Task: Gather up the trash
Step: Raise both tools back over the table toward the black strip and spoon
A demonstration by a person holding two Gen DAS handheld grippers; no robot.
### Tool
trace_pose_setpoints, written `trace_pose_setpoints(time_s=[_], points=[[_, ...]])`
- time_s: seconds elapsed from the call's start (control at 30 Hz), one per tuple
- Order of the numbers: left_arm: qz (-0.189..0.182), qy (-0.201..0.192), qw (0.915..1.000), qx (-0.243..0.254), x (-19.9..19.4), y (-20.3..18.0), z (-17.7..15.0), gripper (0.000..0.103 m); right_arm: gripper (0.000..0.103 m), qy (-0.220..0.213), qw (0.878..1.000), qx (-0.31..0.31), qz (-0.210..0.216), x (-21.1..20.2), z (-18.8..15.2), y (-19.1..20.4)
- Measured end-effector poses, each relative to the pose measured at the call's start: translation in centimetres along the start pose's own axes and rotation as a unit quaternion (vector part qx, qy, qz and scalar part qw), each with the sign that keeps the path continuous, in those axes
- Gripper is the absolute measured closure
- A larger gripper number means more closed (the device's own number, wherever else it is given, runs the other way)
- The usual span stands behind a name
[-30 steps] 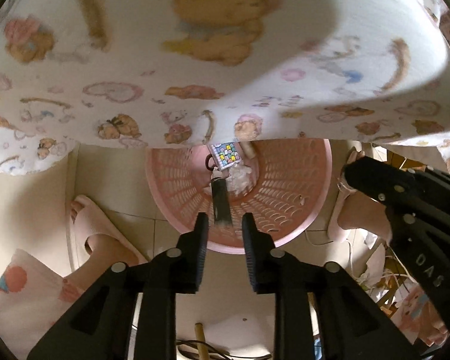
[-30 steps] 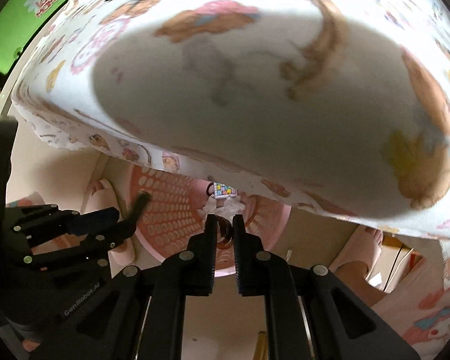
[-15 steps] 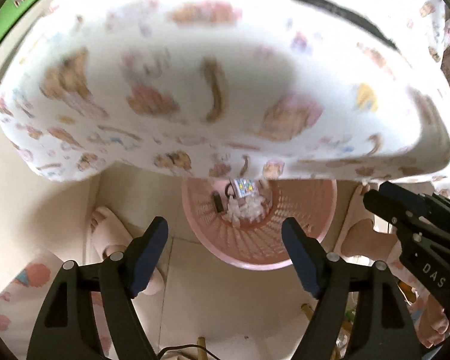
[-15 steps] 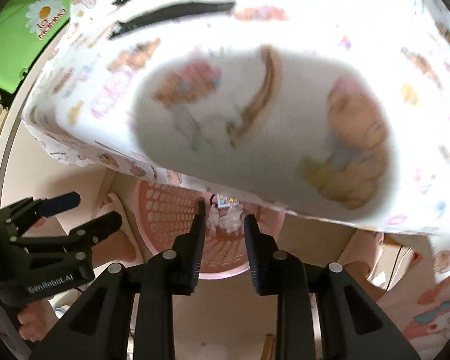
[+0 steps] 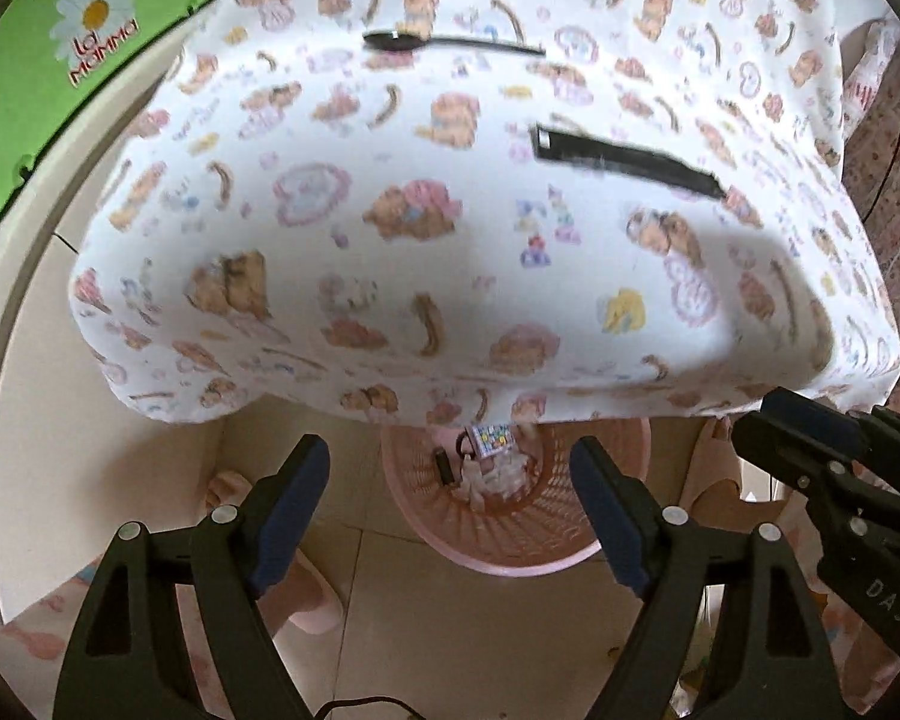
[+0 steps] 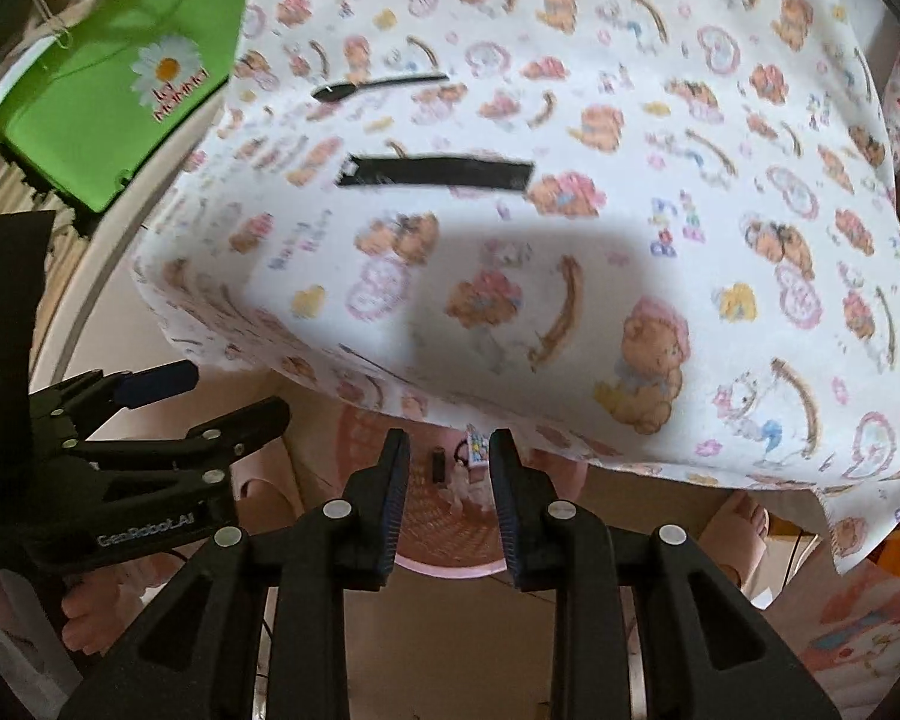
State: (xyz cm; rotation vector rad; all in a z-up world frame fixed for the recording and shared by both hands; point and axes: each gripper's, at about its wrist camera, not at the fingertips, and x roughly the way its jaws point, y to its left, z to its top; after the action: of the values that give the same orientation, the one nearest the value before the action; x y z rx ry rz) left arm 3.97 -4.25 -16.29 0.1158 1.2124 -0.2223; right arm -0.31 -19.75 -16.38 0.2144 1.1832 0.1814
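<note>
Left hand-held gripper [image 5: 450,480]: you're hovering released, empty.
Right hand-held gripper [image 6: 449,474]: released, empty.
Wrapper [image 5: 627,163]: probably light, crinkly; you're best pinching an end.

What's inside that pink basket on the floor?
In the pink basket: crumpled white paper, a small dark stick-like item and a colourful patterned packet. The tablecloth hides its far side.

Bear-print tablecloth [image 5: 450,252], green bag [image 6: 120,96], pink slipper [image 5: 306,594]
</note>
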Motion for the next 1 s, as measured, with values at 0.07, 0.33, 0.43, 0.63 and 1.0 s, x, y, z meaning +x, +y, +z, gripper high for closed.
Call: trace_pose_setpoints(time_s=[0.07, 0.33, 0.43, 0.63, 1.0], points=[[-0.002, -0.010, 0.9999, -0.006, -0.7, 0.4, 0.3, 0.022, 0.074, -0.011, 1.000, 0.002, 0.004, -0.6, 0.1, 0.1], [-0.005, -0.042, 0.9988, -0.023, -3.4, 1.2, 0.6, 0.022, 0.074, -0.051, 0.999, -0.005, 0.007, -3.0, 0.7, 0.5], [-0.018, -0.049, 0.9981, -0.033, -4.4, 1.5, 0.6, 0.022, 0.072, -0.062, 0.998, -0.019, 0.004, -3.4, 1.0, 0.9], [0.004, -0.074, 0.9960, -0.051, -5.2, 2.6, 1.4, 0.019, 0.068, -0.076, 0.997, -0.022, 0.004, -3.8, 1.9, 0.8], [0.071, -0.102, 0.9910, -0.051, -5.7, 3.2, 3.0, 0.014, 0.040, -0.104, 0.992, -0.041, -0.058, -2.7, 5.6, 1.5]])
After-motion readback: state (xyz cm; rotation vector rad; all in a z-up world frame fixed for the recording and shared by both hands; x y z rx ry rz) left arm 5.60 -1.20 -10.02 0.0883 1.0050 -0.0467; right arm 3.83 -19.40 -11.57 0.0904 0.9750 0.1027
